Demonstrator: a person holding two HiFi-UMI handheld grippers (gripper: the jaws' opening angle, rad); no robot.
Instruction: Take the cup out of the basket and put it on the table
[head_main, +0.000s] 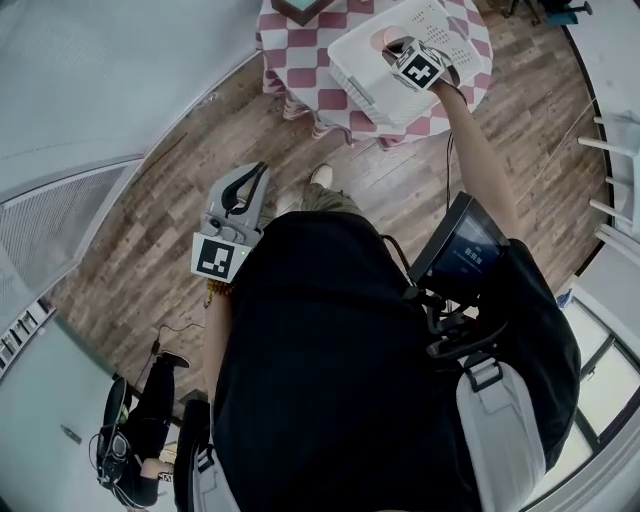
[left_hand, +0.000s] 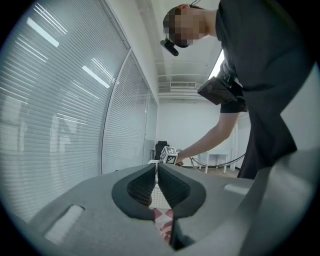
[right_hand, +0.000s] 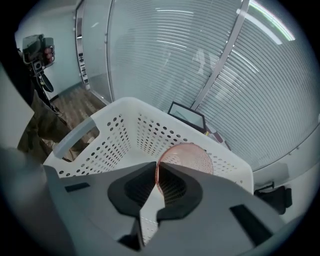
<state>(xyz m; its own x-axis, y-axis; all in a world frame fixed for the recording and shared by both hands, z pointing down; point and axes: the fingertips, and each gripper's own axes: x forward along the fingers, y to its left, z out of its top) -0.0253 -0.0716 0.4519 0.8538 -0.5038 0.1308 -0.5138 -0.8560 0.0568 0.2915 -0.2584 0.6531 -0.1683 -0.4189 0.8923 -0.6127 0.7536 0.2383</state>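
Head view: right gripper (head_main: 400, 48) reaches into white basket (head_main: 360, 75) on checkered surface (head_main: 290, 60); left gripper (head_main: 255, 190) is by the body. Left gripper view: jaws pressed together, empty. Right gripper view: jaws pinch pink cup (right_hand: 192, 152) by its rim, inside basket.

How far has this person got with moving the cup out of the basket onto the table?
Done: the right gripper is shut on the rim of the pink cup inside the white basket. In hand: that grip; the cup is not out yet. Left: lifting it clear and setting it on the checked table. The left gripper hangs shut and empty.
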